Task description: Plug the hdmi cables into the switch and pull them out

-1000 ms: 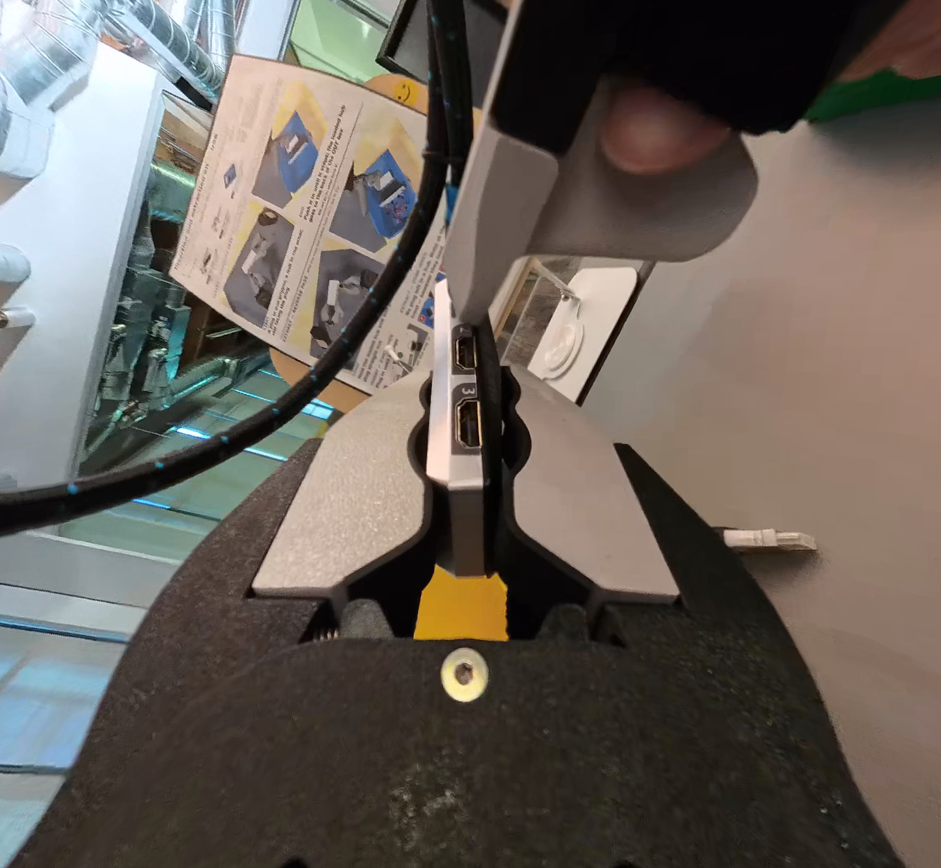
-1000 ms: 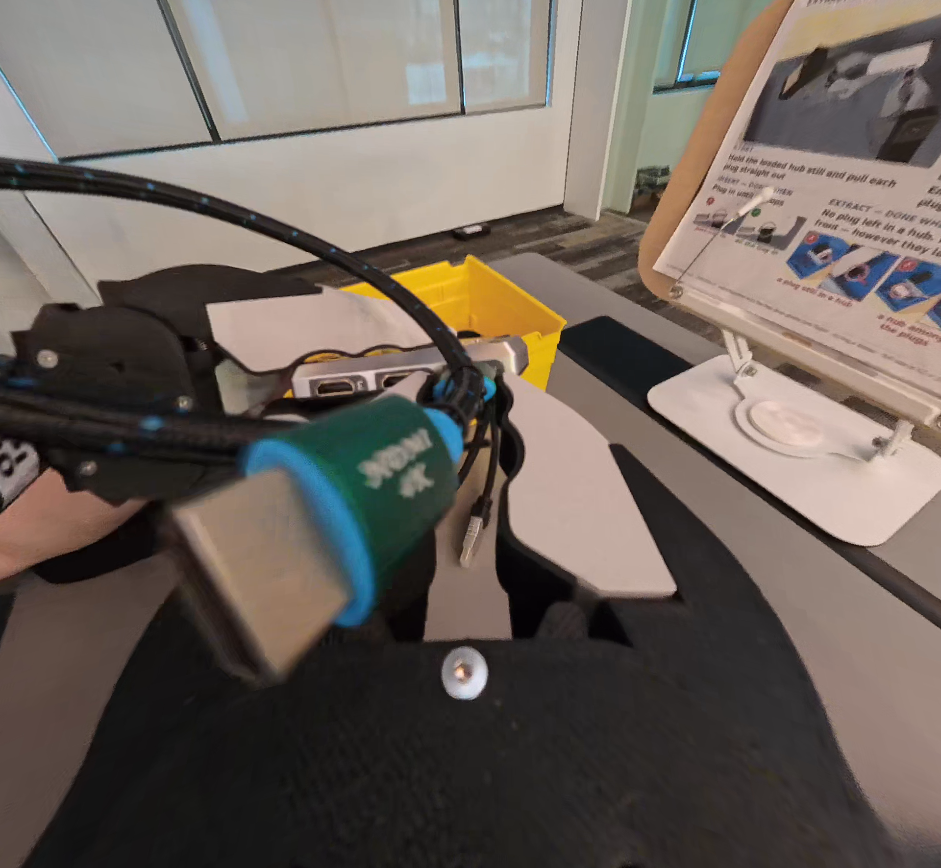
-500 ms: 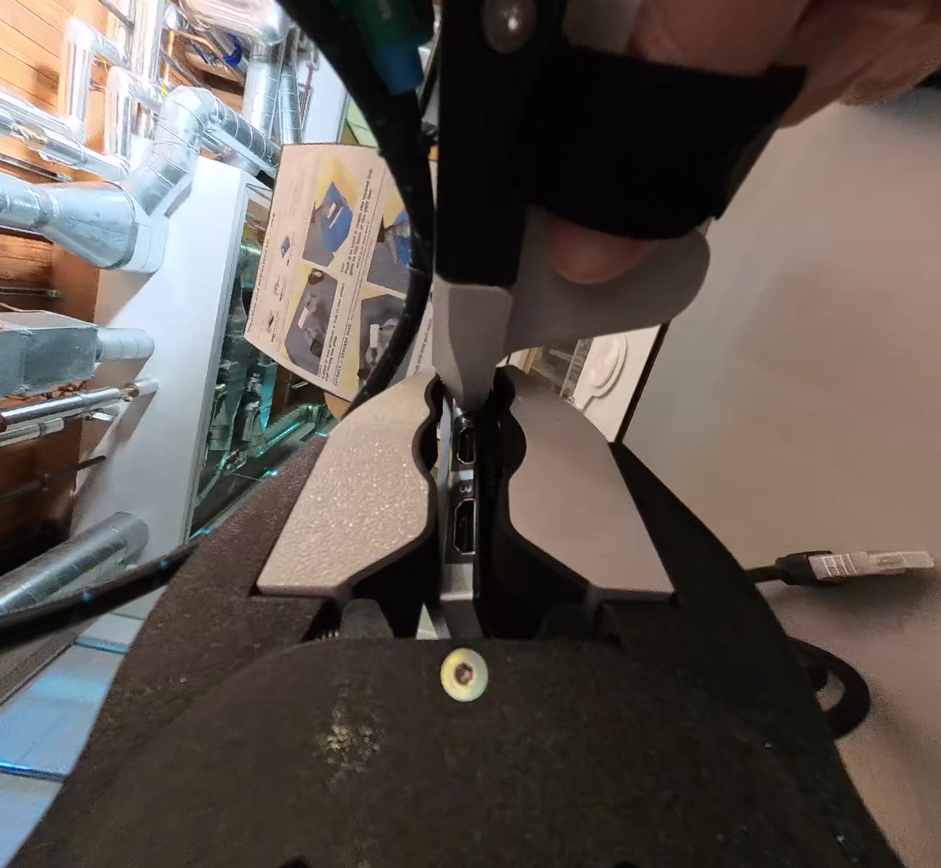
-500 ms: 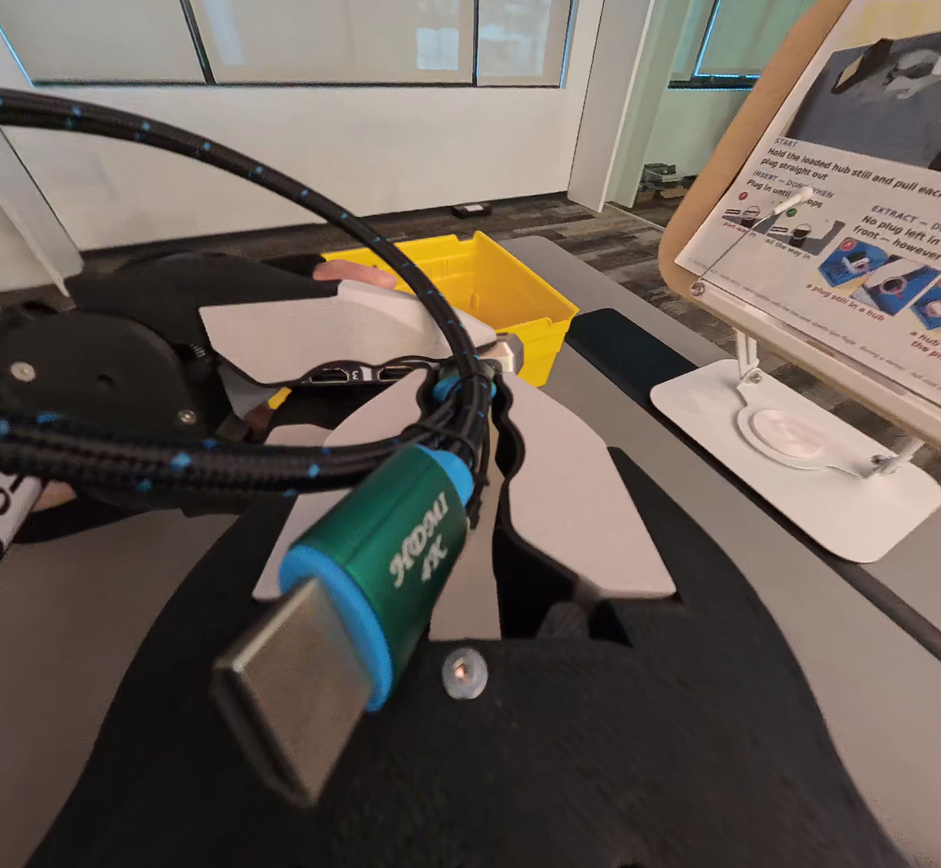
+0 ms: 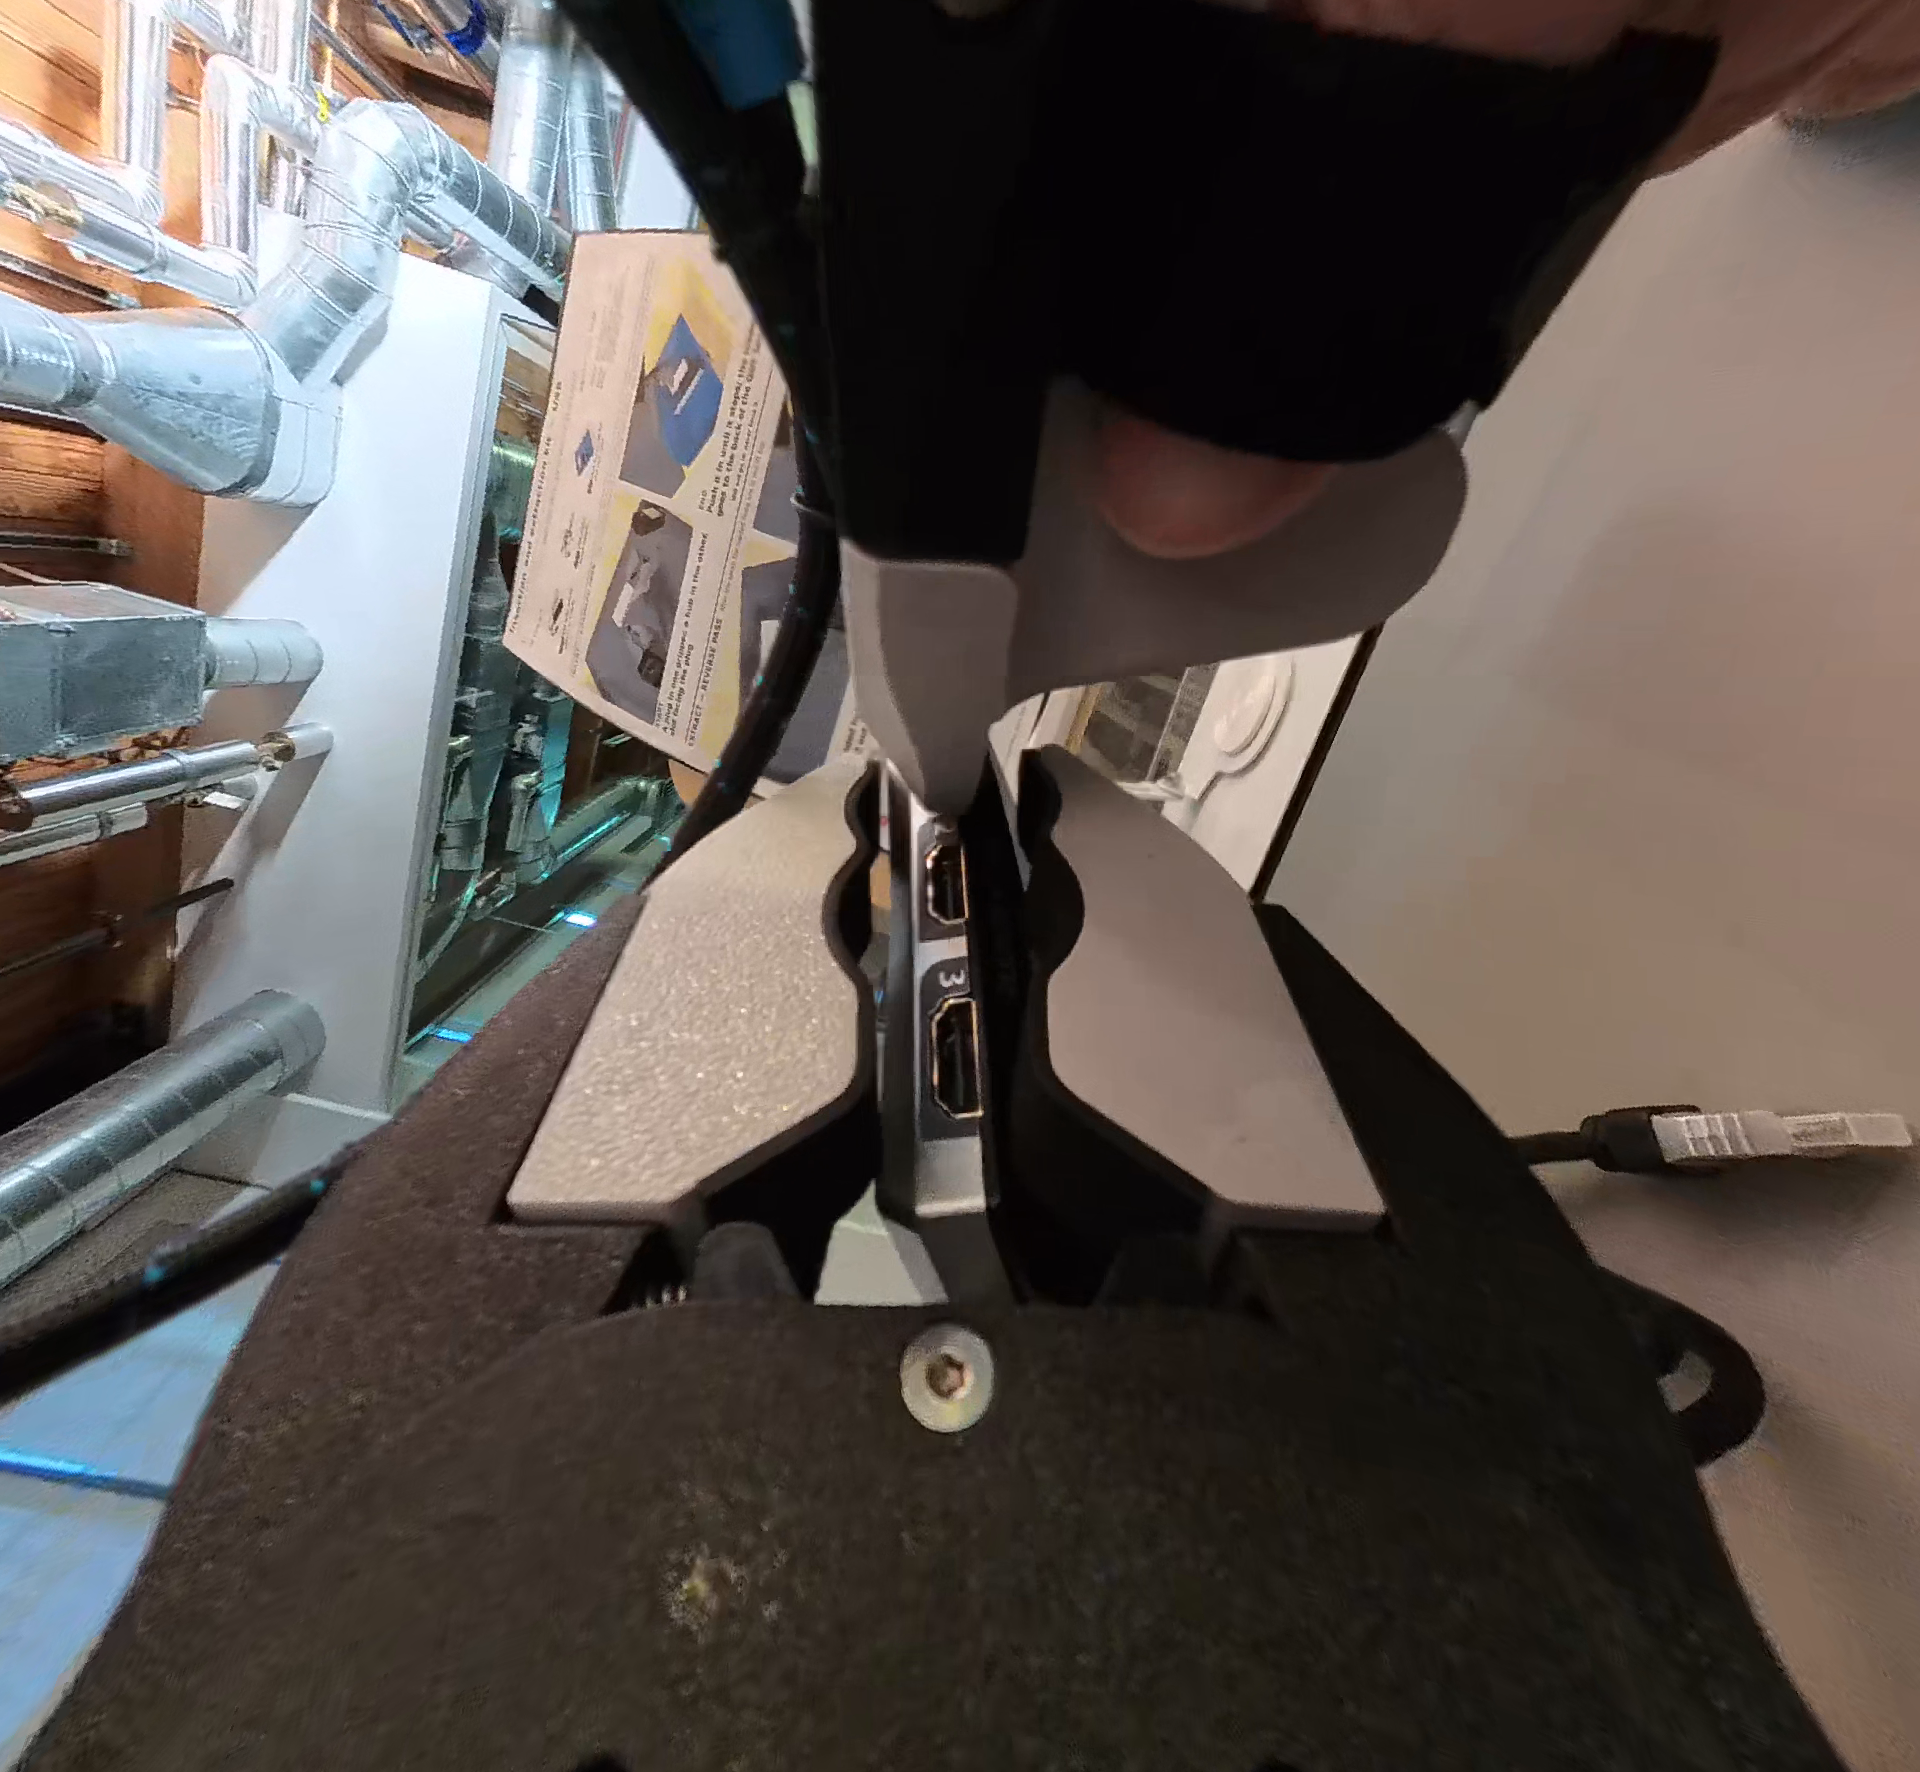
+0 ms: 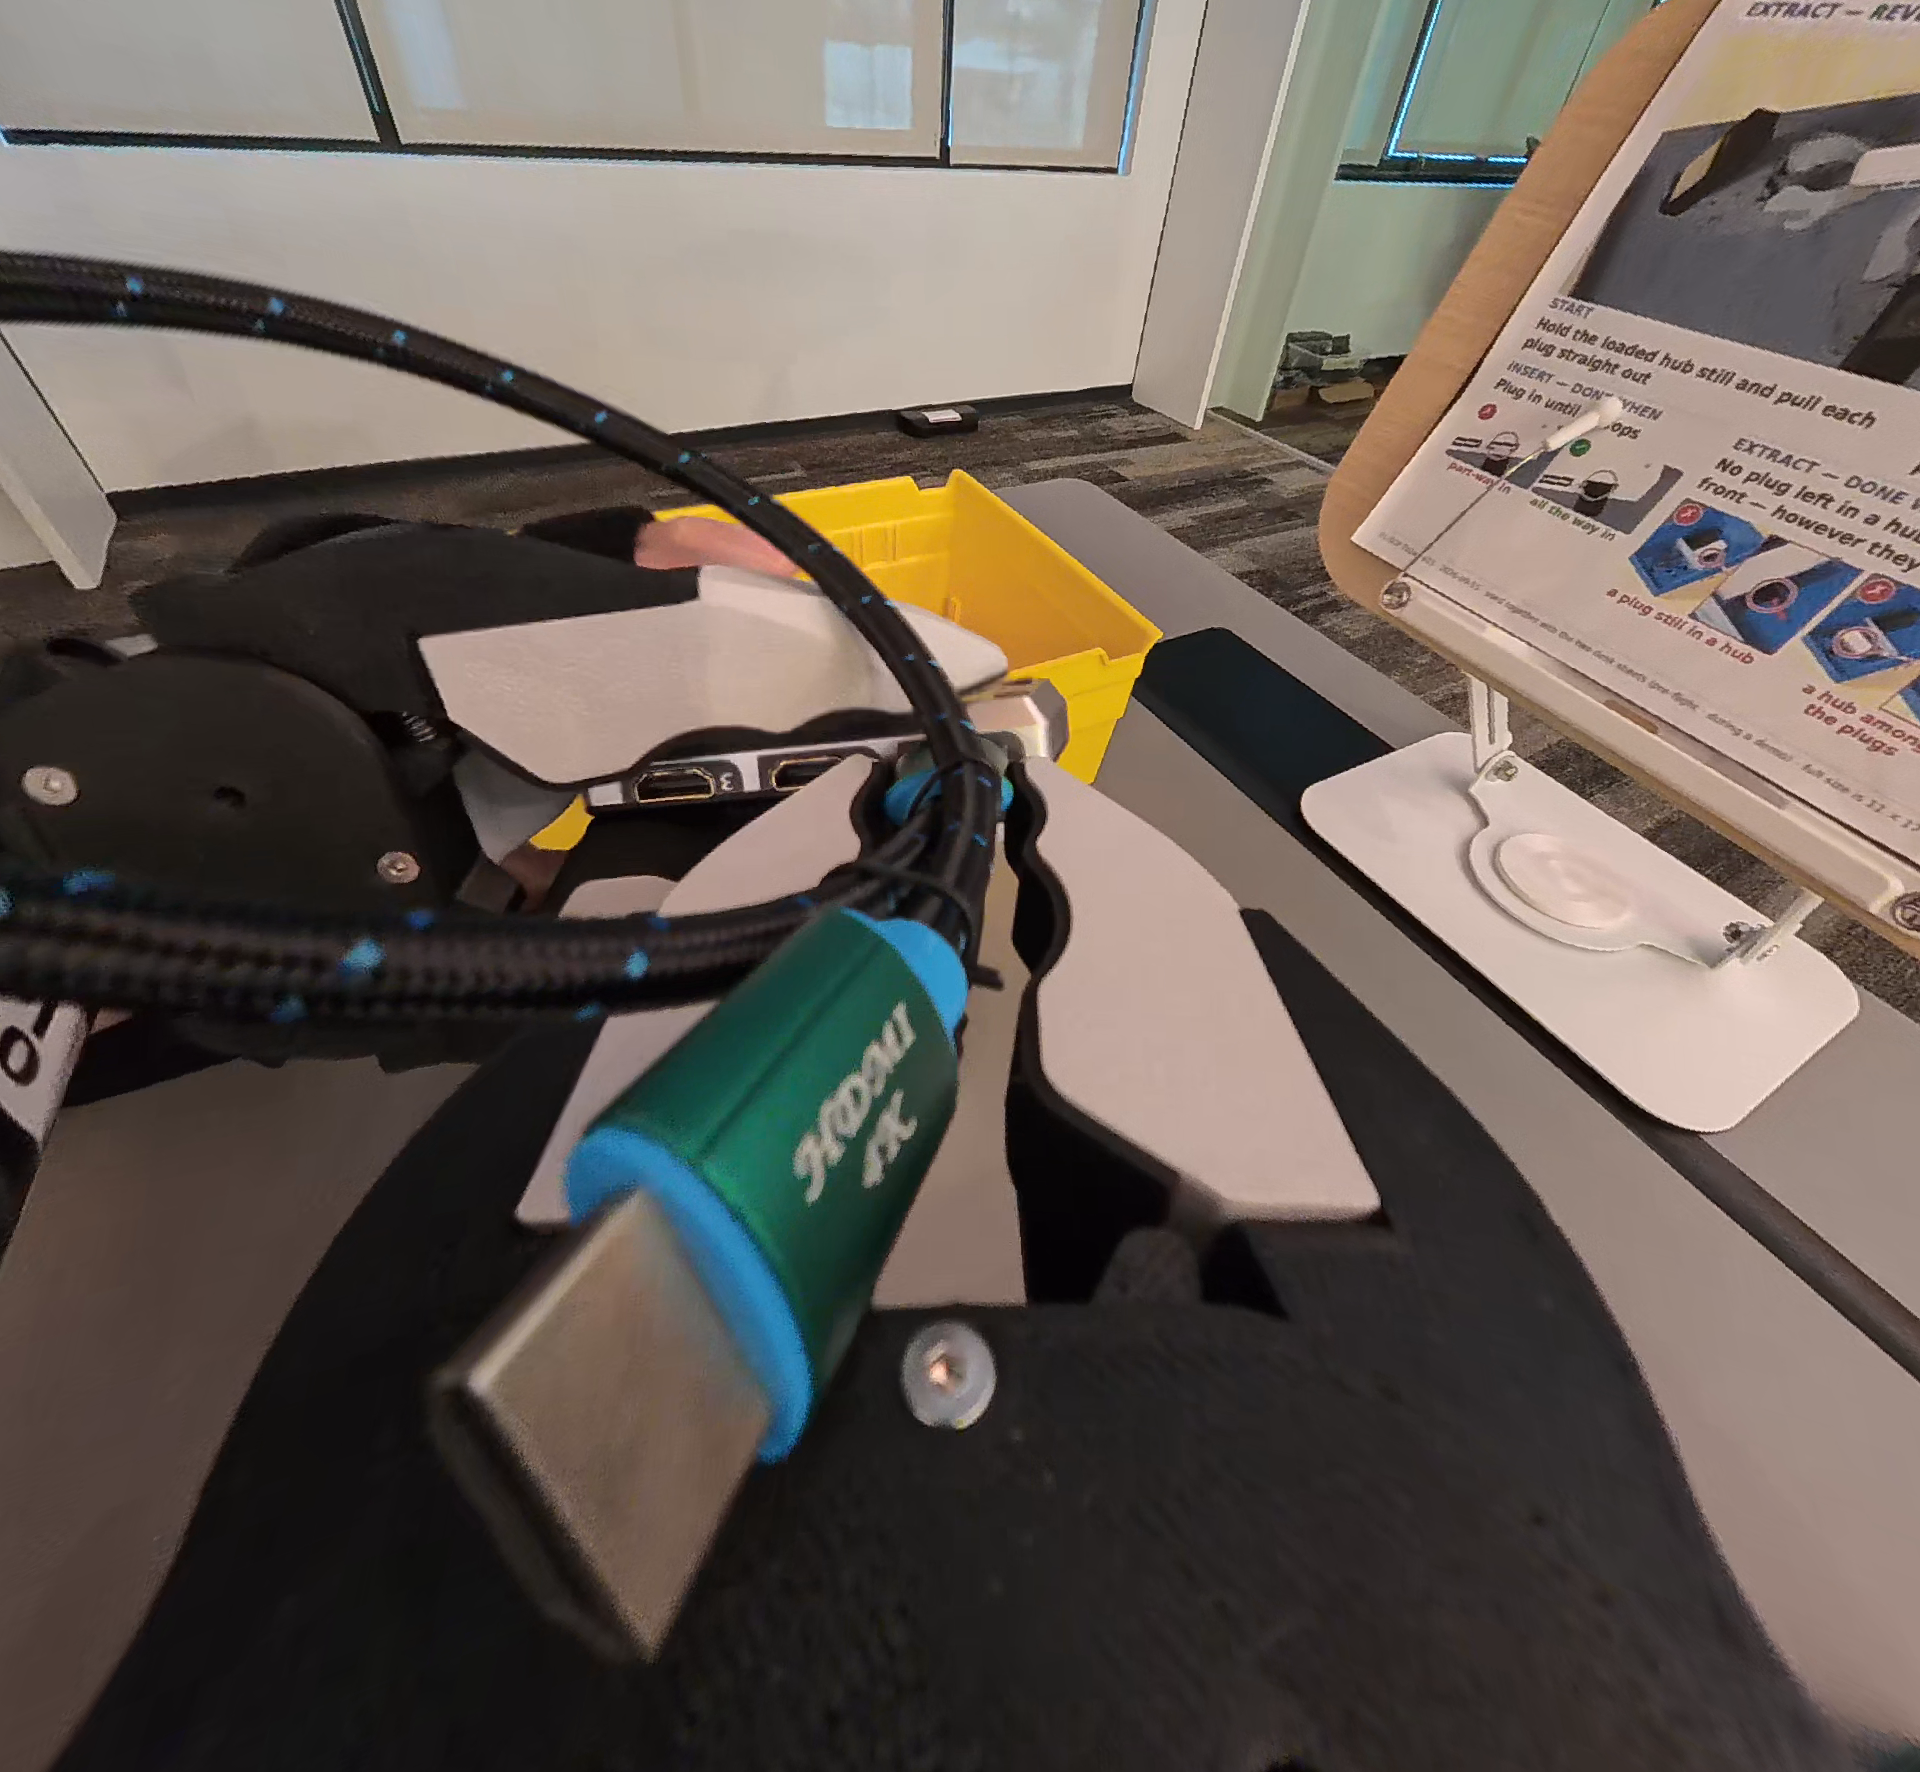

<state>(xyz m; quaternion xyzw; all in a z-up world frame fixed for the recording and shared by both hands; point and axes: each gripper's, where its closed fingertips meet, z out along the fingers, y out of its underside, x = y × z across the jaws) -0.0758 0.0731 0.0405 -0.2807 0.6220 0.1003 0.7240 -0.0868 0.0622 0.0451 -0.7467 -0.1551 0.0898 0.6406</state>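
The left tongs (image 5: 940,891) are closed on the silver switch (image 5: 940,1016), which sits edge-on between the two grey fingers (image 5: 707,1026), its port face turned back toward that camera and its long axis running forward along the fingers; two open ports show one beyond the other. From the right wrist view the same switch (image 6: 748,777) lies crosswise, ports facing the right tongs (image 6: 951,823), its far end poking out past the left tongs' fingers. The right tongs are pinched shut on the black braided hdmi cable (image 6: 582,413) right at their tips, touching or just short of the switch's port face; whether a plug is seated there cannot be told. The cable loops up and to the left, and its free green plug (image 6: 769,1161) lies over the right tongs' body, metal end pointing back at the camera. A yellow bin (image 6: 997,579) stands just behind the switch, a white document stand (image 6: 1579,943) well off to the right on the grey worktop (image 6: 1226,579), with bare surface between. Another loose plug (image 5: 1745,1135) lies on the worktop beside the left tongs
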